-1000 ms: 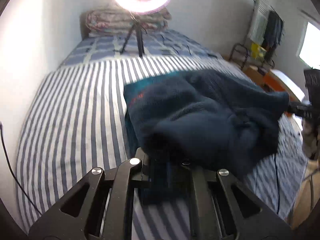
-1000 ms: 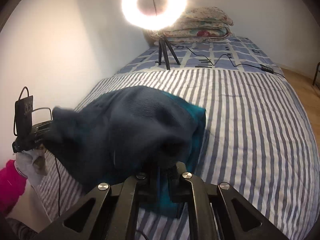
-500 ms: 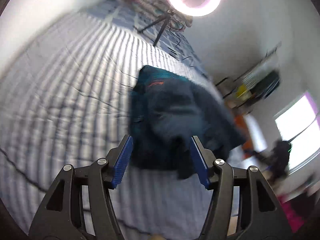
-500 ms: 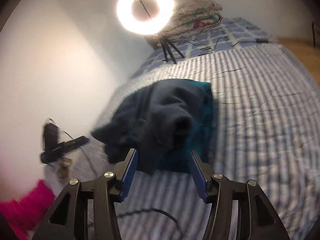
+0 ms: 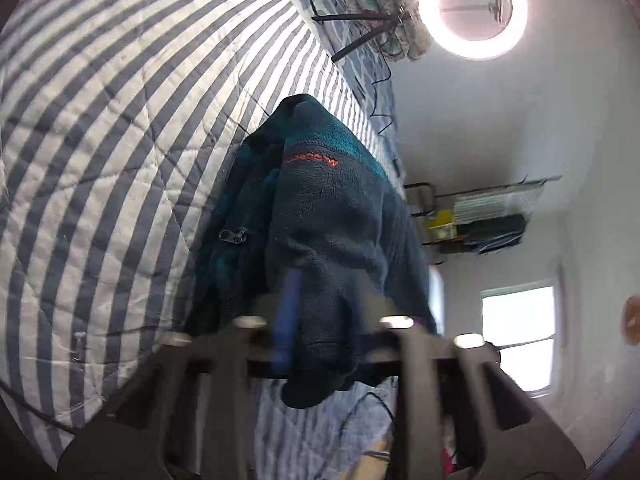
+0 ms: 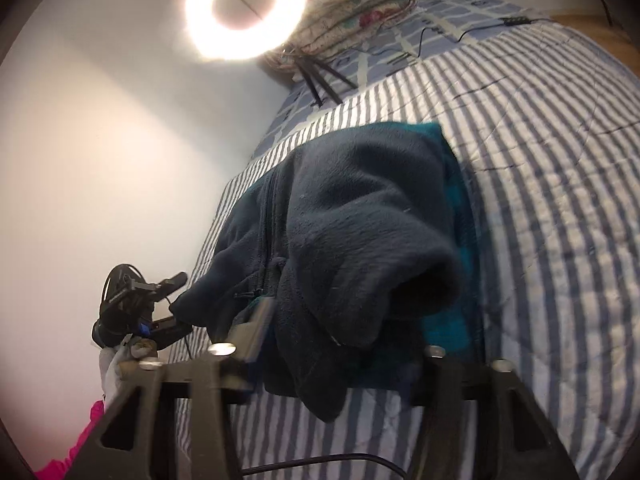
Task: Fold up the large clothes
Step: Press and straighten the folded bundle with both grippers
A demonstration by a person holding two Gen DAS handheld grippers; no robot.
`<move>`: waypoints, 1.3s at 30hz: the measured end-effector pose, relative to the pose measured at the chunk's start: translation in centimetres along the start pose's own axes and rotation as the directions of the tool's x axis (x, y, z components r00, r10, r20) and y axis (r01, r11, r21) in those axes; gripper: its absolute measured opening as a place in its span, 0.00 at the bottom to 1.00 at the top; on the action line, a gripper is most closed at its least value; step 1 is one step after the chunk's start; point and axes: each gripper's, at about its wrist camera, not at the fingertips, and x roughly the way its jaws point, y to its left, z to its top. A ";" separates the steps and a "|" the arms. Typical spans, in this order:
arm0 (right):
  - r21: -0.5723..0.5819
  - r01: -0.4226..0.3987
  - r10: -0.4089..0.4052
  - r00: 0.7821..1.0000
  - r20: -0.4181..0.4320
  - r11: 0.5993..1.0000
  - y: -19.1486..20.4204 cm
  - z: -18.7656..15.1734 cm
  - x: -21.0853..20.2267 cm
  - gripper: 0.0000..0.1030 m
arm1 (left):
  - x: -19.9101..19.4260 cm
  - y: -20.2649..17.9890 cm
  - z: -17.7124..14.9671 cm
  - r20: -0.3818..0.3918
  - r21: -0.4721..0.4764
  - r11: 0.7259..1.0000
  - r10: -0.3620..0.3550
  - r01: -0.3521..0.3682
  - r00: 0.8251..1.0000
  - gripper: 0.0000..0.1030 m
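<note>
A dark navy and teal fleece jacket (image 5: 332, 216) lies folded in a thick bundle on the striped bed cover (image 5: 100, 140). It also shows in the right wrist view (image 6: 360, 232). My left gripper (image 5: 324, 320) is open, its jaws spread around the jacket's near end, blurred. My right gripper (image 6: 336, 344) is open too, jaws either side of the jacket's hanging near edge. The left gripper also shows at the left of the right wrist view (image 6: 140, 312). Neither holds the cloth.
A lit ring light (image 6: 244, 12) on a tripod stands on the bed's far end beside stacked pillows (image 6: 352, 16). A cable (image 6: 320, 460) runs across the cover near me. A clothes rack (image 5: 480, 220) and a window (image 5: 520, 336) are beyond the bed.
Both grippers, shut on the jacket a second ago, opened and let it drop on the bed. Both views have since tilted and moved closer to the bundle.
</note>
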 end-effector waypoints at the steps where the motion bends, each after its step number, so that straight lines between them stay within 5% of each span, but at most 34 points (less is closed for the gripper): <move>1: 0.001 -0.020 0.020 1.000 -0.016 1.000 0.2 0.1 0.2 0.10 | 0.0 -0.7 -0.2 0.007 0.031 0.999 0.028 -0.028 1.000 0.04; 6: 0.003 -0.129 0.129 0.992 0.019 0.992 2.5 -0.7 -2.7 0.07 | -3.1 -3.6 -1.5 0.104 0.174 0.981 0.068 -0.086 0.992 0.01; 8: 0.038 -0.166 0.166 0.986 0.024 0.985 2.1 -1.8 -3.6 0.07 | -3.9 -3.2 -2.3 0.148 0.217 0.961 0.140 -0.170 0.979 0.00; 12: 0.072 -0.072 0.074 0.997 -0.031 0.995 -0.5 -4.4 -1.5 0.07 | -1.6 0.8 -3.4 0.109 0.201 0.921 0.316 -0.333 0.942 0.00; 15: 0.082 -0.026 0.032 0.996 -0.079 0.996 -2.2 -5.7 0.4 0.07 | -1.9 2.5 -4.1 0.093 0.138 0.950 0.270 -0.281 0.958 0.00; 17: 0.101 -0.042 0.049 0.996 -0.071 0.994 -2.4 -5.8 -0.2 0.12 | -3.0 1.5 -4.5 0.126 0.176 0.942 0.267 -0.287 0.955 0.00; 21: 0.001 -0.023 0.023 0.999 -0.039 1.000 -1.2 -6.0 -4.1 0.36 | -5.2 -1.3 -4.5 0.151 0.246 0.933 0.233 -0.264 0.961 0.00; 22: -0.009 -0.021 0.021 0.999 -0.027 1.000 -1.3 -6.1 -5.1 0.40 | -5.5 -1.8 -4.1 0.146 0.240 0.938 0.221 -0.251 0.964 0.06; 25: 0.034 -0.034 0.033 0.999 0.035 0.999 -2.7 -6.1 -7.9 0.58 | -5.3 -1.8 -2.8 0.114 0.183 0.967 0.158 -0.177 0.981 0.62; 26: 0.061 -0.036 0.032 0.998 0.063 0.998 -3.4 -5.8 -8.7 0.61 | -5.2 -1.4 -2.5 0.110 0.142 0.976 0.148 -0.163 0.983 0.64; 31: 0.191 -0.067 0.041 0.990 0.135 0.979 -6.9 -3.5 -9.7 0.63 | -3.4 0.1 -2.0 0.033 0.019 0.998 0.055 -0.056 0.998 0.62; 33: 0.210 -0.089 0.065 0.991 0.119 0.974 -7.3 -2.2 -8.2 0.63 | -2.1 -0.2 -2.2 -0.012 0.037 0.997 0.061 -0.061 0.998 0.45; 35: 0.212 -0.087 0.066 0.992 0.105 0.973 -7.2 -1.6 -6.9 0.63 | -1.1 -0.6 -2.7 -0.037 0.054 0.994 0.100 -0.098 0.994 0.12; 37: 0.211 -0.099 0.083 0.993 0.087 0.972 -6.9 -1.0 -5.4 0.61 | -0.4 -0.8 -2.8 -0.037 0.066 0.991 0.121 -0.118 0.992 0.08; 38: 0.217 -0.117 0.103 0.992 0.077 0.969 -6.9 -0.9 -4.8 0.55 | -0.6 -1.1 -2.8 -0.026 0.076 0.990 0.123 -0.121 0.992 0.06; 39: 0.218 -0.143 0.133 0.989 0.059 0.966 -6.6 -0.8 -4.1 0.32 | -1.0 -1.6 -2.9 -0.012 0.091 0.989 0.118 -0.116 0.993 0.06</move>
